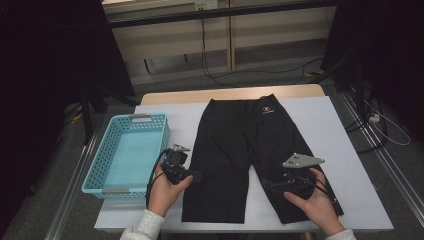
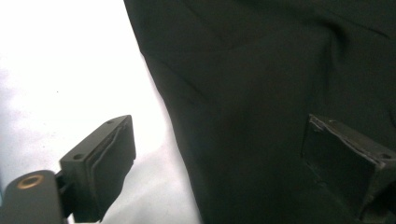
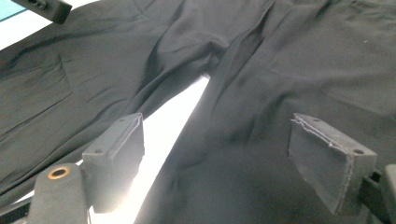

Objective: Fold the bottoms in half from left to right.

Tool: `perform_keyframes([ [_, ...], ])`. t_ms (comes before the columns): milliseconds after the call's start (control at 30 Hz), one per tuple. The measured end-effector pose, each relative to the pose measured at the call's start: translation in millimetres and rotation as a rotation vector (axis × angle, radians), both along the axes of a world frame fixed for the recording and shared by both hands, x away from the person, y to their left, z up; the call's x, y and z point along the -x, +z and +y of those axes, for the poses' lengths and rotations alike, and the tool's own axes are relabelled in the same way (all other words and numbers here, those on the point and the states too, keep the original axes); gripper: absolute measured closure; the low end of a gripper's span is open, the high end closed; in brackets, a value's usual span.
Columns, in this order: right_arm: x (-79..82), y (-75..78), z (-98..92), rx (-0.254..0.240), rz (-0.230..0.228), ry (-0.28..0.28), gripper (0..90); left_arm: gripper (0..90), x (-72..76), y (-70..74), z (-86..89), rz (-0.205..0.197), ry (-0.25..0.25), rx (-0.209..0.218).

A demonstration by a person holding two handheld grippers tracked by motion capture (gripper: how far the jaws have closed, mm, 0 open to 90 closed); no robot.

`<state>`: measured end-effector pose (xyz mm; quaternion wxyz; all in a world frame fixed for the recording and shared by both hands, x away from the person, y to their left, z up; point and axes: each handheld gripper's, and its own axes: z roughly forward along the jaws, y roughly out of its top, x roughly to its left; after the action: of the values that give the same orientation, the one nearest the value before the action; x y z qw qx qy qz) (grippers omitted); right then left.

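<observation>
A pair of black shorts point(image 1: 240, 145) lies flat on the white table cover, waistband at the far side and a small white logo near it. My left gripper point(image 1: 197, 175) is at the outer edge of the shorts' left leg. In the left gripper view this gripper point(image 2: 224, 168) stands open, one jaw over the white cover and the other over the black cloth point(image 2: 261, 70). My right gripper point(image 1: 267, 182) is over the right leg, pointing left. In the right gripper view it point(image 3: 222, 158) is open and spans that leg's inner edge point(image 3: 303, 56), with nothing gripped.
A light blue perforated basket point(image 1: 125, 152) stands empty at the table's left edge, close to my left hand. The white cover point(image 1: 330, 130) is bare to the right of the shorts. Beyond the table's far wooden edge point(image 1: 230, 94), cables run across the floor.
</observation>
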<state>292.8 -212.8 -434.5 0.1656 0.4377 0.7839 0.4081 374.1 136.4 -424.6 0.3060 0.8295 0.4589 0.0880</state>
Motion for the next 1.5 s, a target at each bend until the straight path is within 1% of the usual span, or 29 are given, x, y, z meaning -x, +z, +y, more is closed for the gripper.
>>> perform_keyframes([
  [67,-0.3,0.1,0.1,0.0,-0.001,0.002,19.3,9.0,0.5,-0.7,0.0,0.003,-0.015,0.007],
  [133,-0.7,-0.2,-0.3,0.004,-0.003,0.004,19.3,6.4,1.1,-1.8,0.2,0.003,-0.019,0.005],
  [233,-0.6,-0.4,-1.1,0.002,-0.004,0.004,19.3,9.0,1.5,-4.0,1.4,0.015,-0.029,0.003],
  [267,-0.5,-0.4,-1.2,0.004,-0.004,0.005,19.3,11.4,1.9,-4.9,1.2,0.013,-0.021,0.0],
  [367,-0.1,-0.6,-1.2,0.008,-0.005,0.009,19.1,13.9,1.6,-7.4,1.8,0.006,0.001,-0.012],
  [433,0.1,-0.7,-0.5,0.008,-0.005,0.015,19.1,16.8,0.6,-9.8,3.7,0.005,0.023,-0.012],
  [533,0.5,-0.8,1.2,0.009,-0.003,0.025,19.1,16.8,-1.2,-13.3,6.3,0.032,0.046,-0.009],
  [633,0.9,-0.7,2.1,0.01,-0.004,0.032,19.1,17.5,-1.3,-14.4,5.4,0.024,0.056,-0.013],
  [700,1.1,-0.5,2.5,0.009,-0.006,0.038,19.1,17.5,-0.7,-16.0,3.1,0.01,0.062,-0.017],
  [767,1.1,-0.6,2.5,0.004,-0.002,0.036,18.6,18.1,1.2,-16.8,-0.3,-0.004,0.067,-0.032],
  [800,1.1,-0.7,2.3,-0.002,-0.001,0.033,18.2,21.9,2.2,-16.0,-1.5,-0.01,0.065,-0.049],
  [833,1.0,-0.7,2.2,-0.009,0.001,0.034,18.2,27.4,2.8,-15.5,-2.3,-0.014,0.073,-0.049],
  [933,1.2,-0.7,2.1,-0.008,-0.001,0.034,18.3,39.3,4.0,-14.5,-0.6,-0.016,0.093,-0.047],
  [967,1.1,-0.8,2.1,-0.009,0.0,0.036,18.3,44.1,4.1,-14.0,0.4,-0.013,0.102,-0.037],
  [1033,1.1,-1.1,2.3,-0.006,0.001,0.036,18.3,54.2,4.5,-12.8,2.4,0.011,0.118,-0.015],
  [1067,1.0,-1.2,2.5,-0.006,0.003,0.036,18.3,57.7,4.6,-12.3,2.9,0.022,0.122,-0.008],
  [1100,0.9,-1.3,2.8,-0.008,0.005,0.035,18.3,61.1,5.1,-12.6,2.3,0.02,0.129,-0.01],
  [1167,0.7,-1.5,3.1,-0.01,0.005,0.038,18.2,65.0,5.5,-12.4,1.8,0.019,0.13,-0.017],
  [1300,0.7,-1.6,3.5,-0.007,0.006,0.039,18.2,74.7,4.0,-12.7,5.9,0.035,0.135,0.009],
  [1333,0.7,-1.6,3.5,-0.007,0.005,0.039,18.2,76.2,3.8,-12.5,6.7,0.04,0.126,0.013],
  [1433,0.3,-1.3,3.2,-0.011,0.004,0.037,18.0,80.0,3.3,-13.2,7.2,0.045,0.122,0.034],
  [1500,0.1,-1.2,2.9,-0.014,0.003,0.037,17.8,82.8,2.6,-12.7,7.7,0.061,0.113,0.043],
])
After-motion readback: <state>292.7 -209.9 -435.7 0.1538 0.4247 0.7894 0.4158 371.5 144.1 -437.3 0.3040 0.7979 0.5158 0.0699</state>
